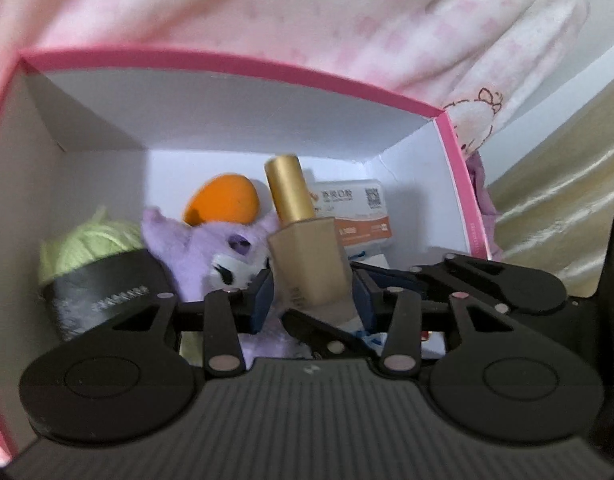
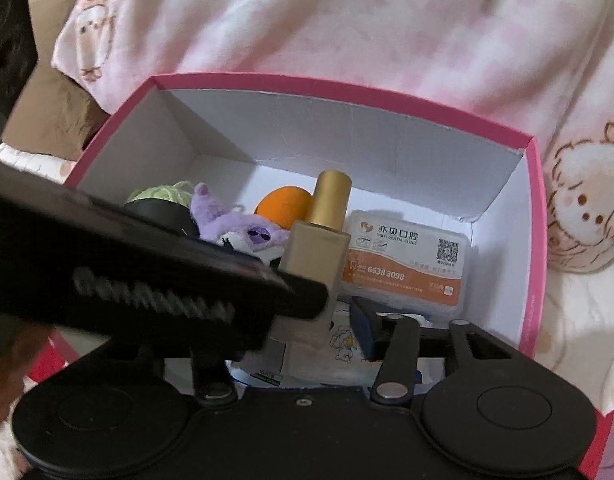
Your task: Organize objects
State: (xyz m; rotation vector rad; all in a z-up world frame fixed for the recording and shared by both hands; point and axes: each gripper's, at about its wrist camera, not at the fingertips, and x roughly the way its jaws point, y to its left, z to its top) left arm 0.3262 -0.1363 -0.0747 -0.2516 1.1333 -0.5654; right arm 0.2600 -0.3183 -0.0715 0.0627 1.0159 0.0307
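Left wrist view: we look down into a pink box (image 1: pixel 227 60) with white walls; it is already part filled.
Task thing: the gold bottle (image 1: pixel 307 260) stands tilted inside the box, cap toward the back wall, base low among the other things.
Left hand-held gripper (image 1: pixel 313 296): grasping the bottle, one blue pad against each side of its square body.
Right hand-held gripper (image 2: pixel 307 332): released, as we read it; its one visible pad (image 2: pixel 363 328) stands just clear of the bottle's base, and its other finger is hidden behind the left tool.
Neighbours: a purple plush (image 1: pixel 211 248) leans against the bottle's left side, an orange sponge (image 1: pixel 223 200) lies behind it, green yarn (image 1: pixel 87 240) sits in the left corner with a black tub (image 1: pixel 99 292) in front of it, and a dental case (image 2: pixel 403 264) lies just right of the bottle.
Under the bottle: a printed packet (image 2: pixel 343 344); we cannot tell whether the base rests on it yet.
Step in hand: we judge this the placing of the bottle into the box, near its end.
Next move: it calls for letting the base settle, then spreading the left pads and lifting straight out.
Care: the bottle leans and is tall, so it may tip onto the plush or the case when freed; the two tools crowd each other in the box, so one should leave first.
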